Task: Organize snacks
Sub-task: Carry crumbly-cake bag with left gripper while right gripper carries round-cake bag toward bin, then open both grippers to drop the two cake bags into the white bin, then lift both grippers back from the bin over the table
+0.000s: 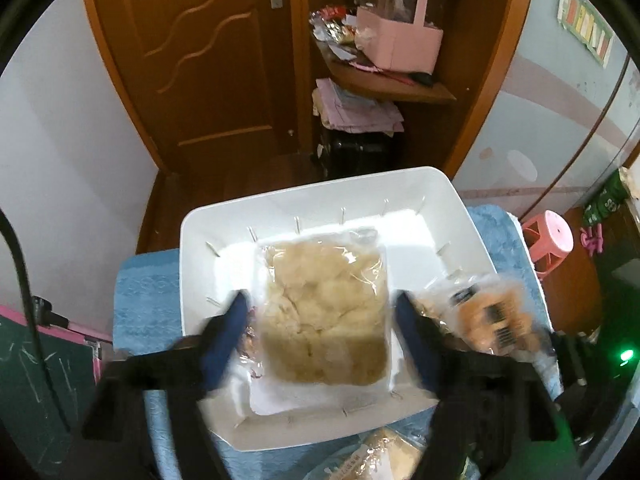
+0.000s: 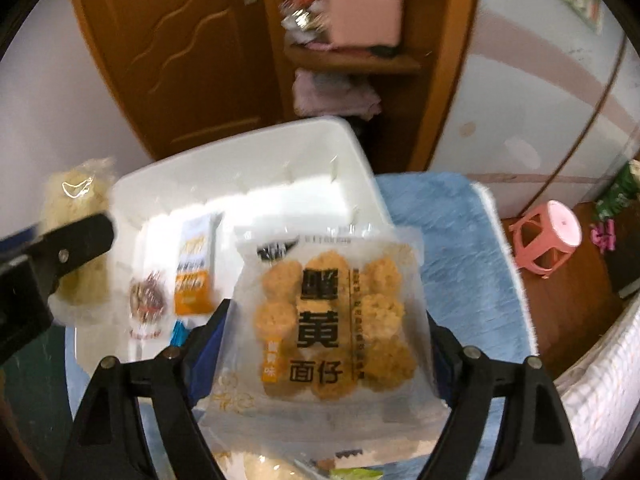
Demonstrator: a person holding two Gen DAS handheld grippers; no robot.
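Note:
In the left wrist view a white bin (image 1: pixel 200 264) stands on a blue cloth. A clear pack of pale noodle snack (image 1: pixel 326 312) lies in the bin between the fingers of my left gripper (image 1: pixel 324 326). The gripper is open, with a gap on each side of the pack. In the right wrist view my right gripper (image 2: pixel 324 332) is shut on an orange snack pack (image 2: pixel 332 320) with black characters, held over the bin's right edge. That orange snack pack (image 1: pixel 488 316) shows blurred at the right of the left view. Inside the white bin (image 2: pixel 248 160) lie an orange-and-white packet (image 2: pixel 196 272) and a small round-patterned packet (image 2: pixel 148 304).
The blue cloth (image 2: pixel 460 248) covers the table to the right of the bin. More snack packs (image 1: pixel 384 456) lie at the near edge. Beyond the table are a pink stool (image 2: pixel 548 236), a wooden door (image 1: pixel 208 60) and a shelf with a pink box (image 1: pixel 400 44).

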